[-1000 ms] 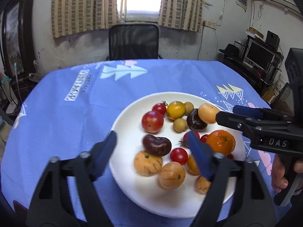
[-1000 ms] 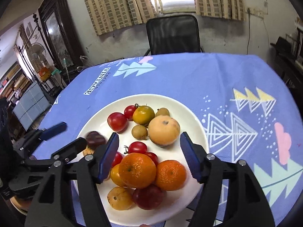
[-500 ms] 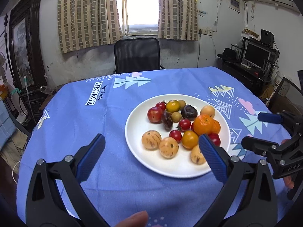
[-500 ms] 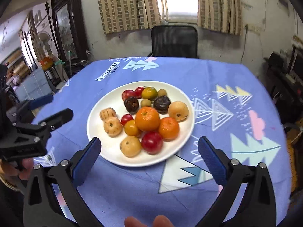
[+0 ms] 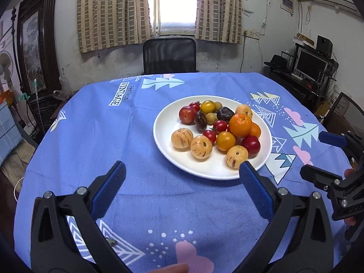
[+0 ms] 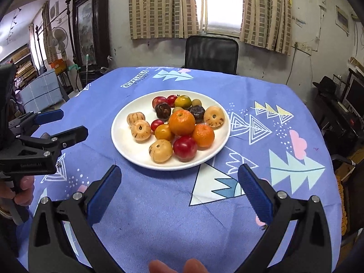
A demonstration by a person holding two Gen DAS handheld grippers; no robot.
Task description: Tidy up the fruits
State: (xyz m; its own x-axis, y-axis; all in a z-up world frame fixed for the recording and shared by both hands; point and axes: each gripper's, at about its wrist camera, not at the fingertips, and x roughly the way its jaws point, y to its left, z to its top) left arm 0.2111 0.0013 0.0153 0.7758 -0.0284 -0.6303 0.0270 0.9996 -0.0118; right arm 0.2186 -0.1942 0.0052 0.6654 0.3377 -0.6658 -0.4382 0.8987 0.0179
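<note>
A white plate [image 5: 204, 168] on the blue tablecloth holds several fruits. Among them are a large orange [image 5: 240, 125], red plums, dark plums, cherry tomatoes and tan speckled fruits [image 5: 201, 146]. My left gripper [image 5: 182, 168] hangs open and empty, back from the plate's near rim. My right gripper [image 5: 315, 154] shows at the right edge, open. In the right wrist view the plate [image 6: 134, 150] with the orange [image 6: 182, 122] lies ahead of my open, empty right gripper [image 6: 179, 169]. The left gripper [image 6: 72, 122] is open at the far left.
A black chair [image 5: 169, 55] stands behind the round table under a curtained window. A desk with a monitor [image 5: 310, 64] is at the right, and a dark cabinet [image 6: 91, 25] and fan at the left. Fingertips [image 6: 175, 266] show at the bottom edge.
Both grippers have drawn back from just over the fruits to the table's near side, and their fingers have spread wider. The fruits stay on the plate.
</note>
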